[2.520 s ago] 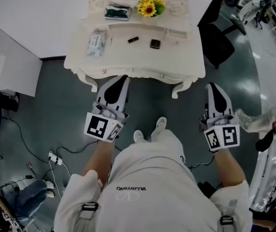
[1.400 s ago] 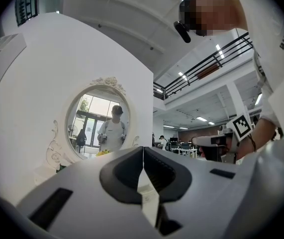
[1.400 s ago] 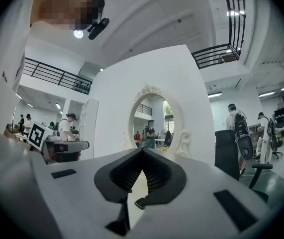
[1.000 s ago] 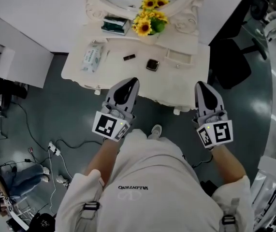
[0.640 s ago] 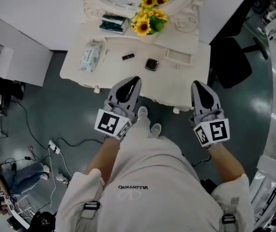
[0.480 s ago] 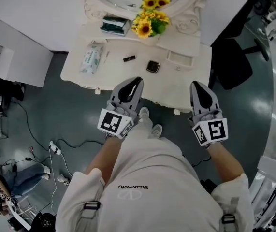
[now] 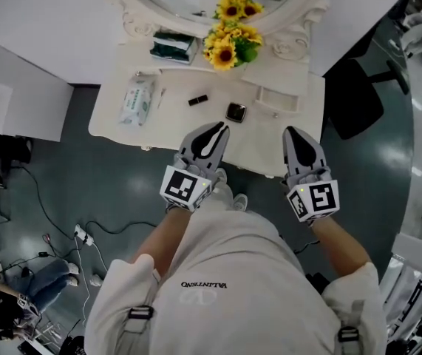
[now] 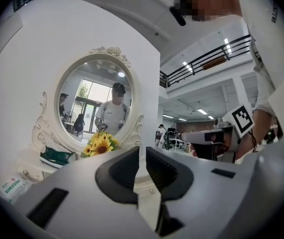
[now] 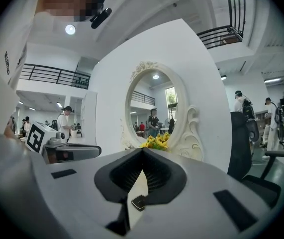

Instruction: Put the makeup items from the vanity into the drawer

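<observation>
**A:** One wide white tabletop (image 7: 270, 143) first, with an oval mirror (image 8: 99, 101) standing at its back. Which step are we at?

**B:** The approach. Nothing is lifted. Both tongs hover over the near edge of the tabletop, side by side and apart from each other. The left tongs (image 7: 214, 133) show a narrow slit between the jaws, which are opening, and nothing is between them. The right tongs (image 7: 293, 133) have their tips together and are empty.

**A:** What's on the surface, going down in size?

**B:** A wipes pack (image 7: 134, 103) sits far left, well apart from the rest. A square dark compact (image 7: 236, 112) lies just beyond the left tongs' tips. A small dark lipstick (image 7: 198, 100) lies near the compact, to its left and a little further back. I take those last two as the makeup items. Both are out on the tabletop, not in the drawer.

**A:** And the drawer?

**B:** Its front isn't visible. The tongs and the person's body cover that edge in the head view, so I can't tell whether it's open or closed.

**A:** What does the next move call for?

**B:** My guess is that the left jaws need to open wider, then go forward and down over the compact. It's flat and low, so the pads must take it by its edges. If the drawer is closed, the right tongs would need to pull it out first.
</observation>
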The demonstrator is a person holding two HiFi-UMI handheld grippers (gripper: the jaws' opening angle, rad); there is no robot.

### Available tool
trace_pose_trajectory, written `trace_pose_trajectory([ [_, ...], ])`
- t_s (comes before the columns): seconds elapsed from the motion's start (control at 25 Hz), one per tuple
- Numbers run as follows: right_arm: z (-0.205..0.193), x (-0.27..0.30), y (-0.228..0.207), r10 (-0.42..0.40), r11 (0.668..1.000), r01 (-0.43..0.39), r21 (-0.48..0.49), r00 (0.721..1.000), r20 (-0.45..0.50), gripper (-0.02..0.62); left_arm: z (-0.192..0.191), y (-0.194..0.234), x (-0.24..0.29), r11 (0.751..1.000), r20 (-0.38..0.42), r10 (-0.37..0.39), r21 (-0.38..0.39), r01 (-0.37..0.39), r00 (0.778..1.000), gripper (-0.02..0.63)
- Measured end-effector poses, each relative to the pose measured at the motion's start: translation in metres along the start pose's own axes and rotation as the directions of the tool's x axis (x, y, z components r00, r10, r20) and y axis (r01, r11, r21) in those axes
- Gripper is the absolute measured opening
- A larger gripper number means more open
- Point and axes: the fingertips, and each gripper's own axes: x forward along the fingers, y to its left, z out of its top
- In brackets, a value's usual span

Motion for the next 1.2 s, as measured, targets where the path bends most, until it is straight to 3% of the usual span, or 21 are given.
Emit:
trace_pose_trajectory([
  [0.4, -0.026, 0.043, 0.010, -0.009, 1.000, 0.011, 0.013, 0.996, -0.090, 0.009, -0.029, 0.026, 0.027, 0.996, -0.037, -0.071, -0.052, 0.069, 0.997, 0.075],
  [0.48, -0.033, 0.048, 0.013, -0.008, 1.000, 0.012, 0.027, 0.994, -0.112, 0.009, -0.034, 0.027, 0.032, 0.993, -0.038, -0.097, -0.068, 0.094, 0.995, 0.125],
  [0.64, -0.046, 0.059, 0.014, -0.017, 0.999, 0.024, 0.047, 0.990, -0.139, 0.011, -0.050, 0.028, 0.043, 0.989, -0.065, -0.128, -0.078, 0.123, 0.990, 0.286],
  [0.92, -0.071, 0.062, 0.005, -0.037, 0.997, 0.049, 0.055, 0.979, -0.203, 0.009, -0.097, 0.033, 0.060, 0.991, -0.174, -0.107, -0.093, 0.092, 0.979, 0.377],
  [1.2, -0.105, 0.072, -0.013, -0.035, 0.993, 0.063, 0.102, 0.965, -0.259, 0.009, -0.143, 0.040, 0.079, 0.995, -0.273, -0.028, -0.103, -0.001, 0.962, 0.380],
])
